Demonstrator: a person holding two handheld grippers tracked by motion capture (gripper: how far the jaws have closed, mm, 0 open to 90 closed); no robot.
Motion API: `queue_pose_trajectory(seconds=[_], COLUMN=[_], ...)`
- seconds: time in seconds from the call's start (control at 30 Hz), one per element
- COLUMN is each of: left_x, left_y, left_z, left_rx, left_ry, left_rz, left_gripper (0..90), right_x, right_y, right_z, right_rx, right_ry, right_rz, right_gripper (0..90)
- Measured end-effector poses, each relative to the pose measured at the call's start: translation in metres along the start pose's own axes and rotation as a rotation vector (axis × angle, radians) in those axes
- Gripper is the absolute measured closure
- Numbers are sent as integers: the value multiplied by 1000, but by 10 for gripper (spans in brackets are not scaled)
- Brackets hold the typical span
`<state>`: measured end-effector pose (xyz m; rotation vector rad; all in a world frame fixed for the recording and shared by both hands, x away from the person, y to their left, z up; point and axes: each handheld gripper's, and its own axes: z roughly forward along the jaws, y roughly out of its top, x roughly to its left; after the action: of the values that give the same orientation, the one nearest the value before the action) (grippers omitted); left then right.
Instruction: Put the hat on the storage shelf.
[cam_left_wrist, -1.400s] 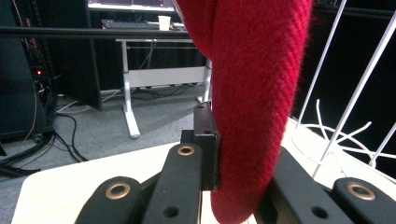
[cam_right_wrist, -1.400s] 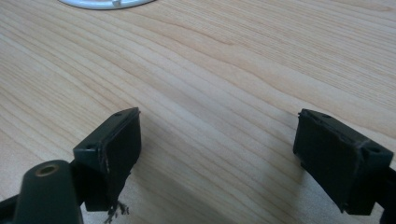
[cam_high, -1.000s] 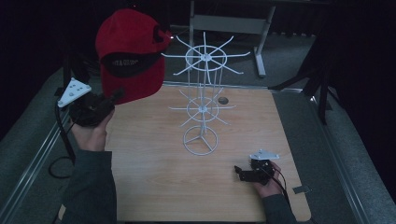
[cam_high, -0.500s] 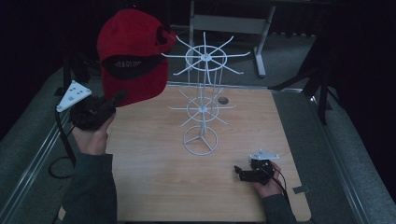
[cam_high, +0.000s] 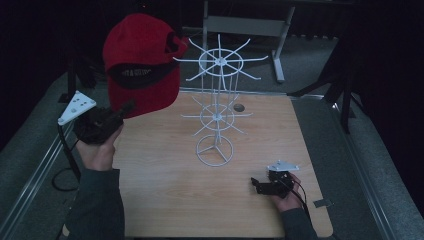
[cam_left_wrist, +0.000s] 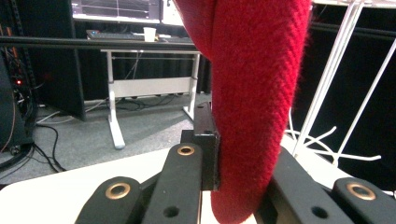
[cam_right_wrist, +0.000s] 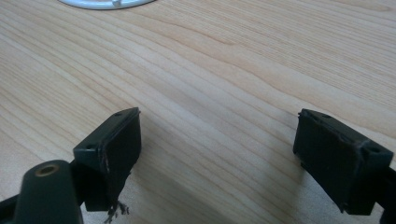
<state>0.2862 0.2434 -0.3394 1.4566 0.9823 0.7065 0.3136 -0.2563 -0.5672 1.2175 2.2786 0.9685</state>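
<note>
A red cap (cam_high: 142, 62) with a black inner band hangs in the air at the upper left, beside the top tier of a white wire rack (cam_high: 218, 107). My left gripper (cam_high: 124, 111) is shut on the cap's lower edge; in the left gripper view the red knit fabric (cam_left_wrist: 254, 93) is pinched between the black jaws. The rack stands on the wooden table (cam_high: 165, 195) on a ring base (cam_high: 214, 150). My right gripper (cam_high: 256, 184) rests low at the table's front right, open, with bare wood (cam_right_wrist: 219, 116) between its fingers.
A small round hole (cam_high: 239, 107) sits in the table behind the rack. A grey desk frame (cam_high: 245, 25) stands beyond the table's far edge. Grey padding borders the table on both sides. A cable (cam_high: 65, 165) trails from the left gripper.
My left gripper has lifted the cap slightly up and to the right, closer to the rack's top tier. The right gripper has not moved.
</note>
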Motion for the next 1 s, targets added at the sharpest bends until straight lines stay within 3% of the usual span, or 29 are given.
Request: queue_pose_trajectory(seconds=[0.27,0.43,0.47,0.67,1.0], left_x=[-4,-8,-10,-4,-2], left_y=[6,2,-9,-35,-67], left_z=[-5,-6,-6,-5,-2], left_rx=[-32,-28,-11,2,35], left_ry=[-15,-28,-34,-45,-35], left_rz=[8,18,27,15,2], left_gripper=[860,860,860,860,859], right_x=[0,0,0,0,0], right_y=[0,0,0,0,0], right_z=[0,0,0,0,0], right_rx=[0,0,0,-2,-1], right_ry=[0,0,0,-1,-1], right_rz=[1,1,0,0,0], right_gripper=[150,150,150,150,150])
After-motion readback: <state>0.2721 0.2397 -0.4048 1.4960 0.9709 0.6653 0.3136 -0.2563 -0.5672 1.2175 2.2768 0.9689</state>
